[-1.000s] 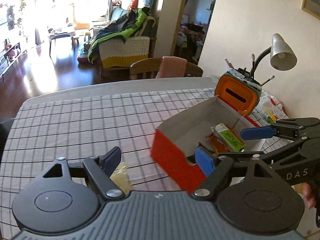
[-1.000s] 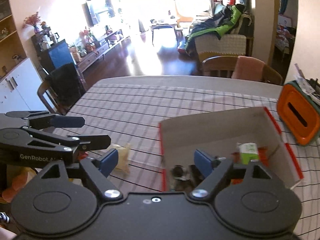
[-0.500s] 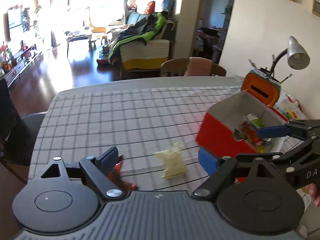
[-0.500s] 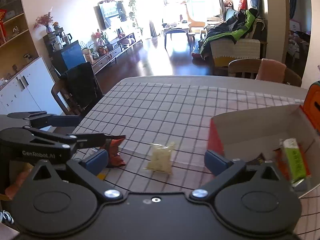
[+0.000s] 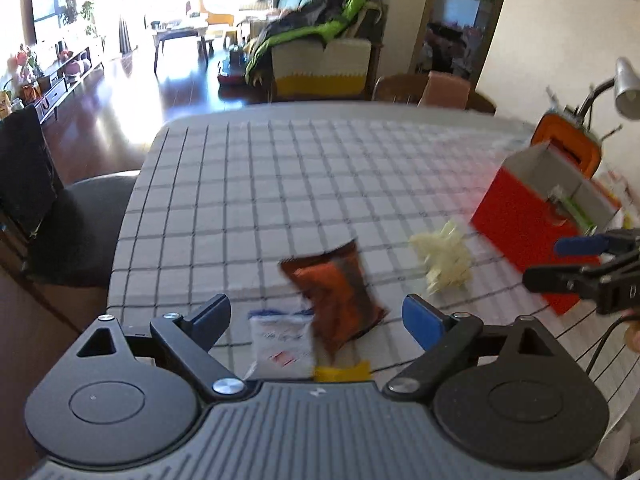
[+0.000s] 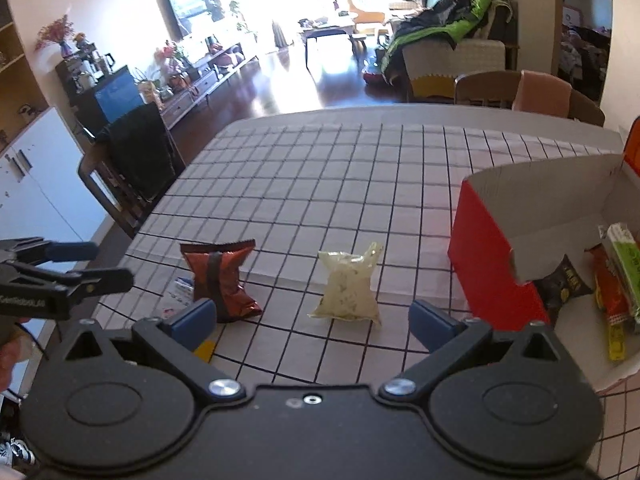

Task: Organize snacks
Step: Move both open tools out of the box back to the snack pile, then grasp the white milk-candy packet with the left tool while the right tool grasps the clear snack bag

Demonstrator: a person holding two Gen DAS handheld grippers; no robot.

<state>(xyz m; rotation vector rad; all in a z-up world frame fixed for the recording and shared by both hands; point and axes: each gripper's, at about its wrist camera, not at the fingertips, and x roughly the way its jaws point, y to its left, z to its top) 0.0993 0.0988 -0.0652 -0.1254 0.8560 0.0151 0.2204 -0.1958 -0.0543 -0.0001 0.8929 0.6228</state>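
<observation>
On the checked tablecloth (image 6: 360,184) four loose snacks lie in a rough row near the close edge: a red-orange crisp packet (image 6: 222,280), a pale yellowish clear bag (image 6: 348,286) to its right, a white sachet with blue print (image 5: 282,340) just beside the crisp packet on its near-left side, and a small yellow packet (image 5: 342,372) at the near edge, mostly hidden behind the gripper body. The pale bag sits between the crisp packet and the red cardboard box (image 6: 492,264), which stands open on the right of the table. Inside the box lie a green-and-white bar (image 6: 622,256), a dark packet with yellow lettering (image 6: 564,284) and a red-orange wrapper (image 6: 608,292), crowded together. The left gripper (image 5: 316,316) hangs above the crisp packet and the white sachet with its jaws wide apart and nothing between the pads; they have just been opening. The right gripper (image 6: 316,316) is likewise spread wide and empty, above the cloth just near of the pale bag, having just opened further too. Beyond the box stands an orange container (image 5: 568,140) with a desk lamp (image 5: 626,88) behind it. At the far side of the table is a wooden chair (image 6: 516,92); on the left, a dark chair (image 6: 132,172).
</observation>
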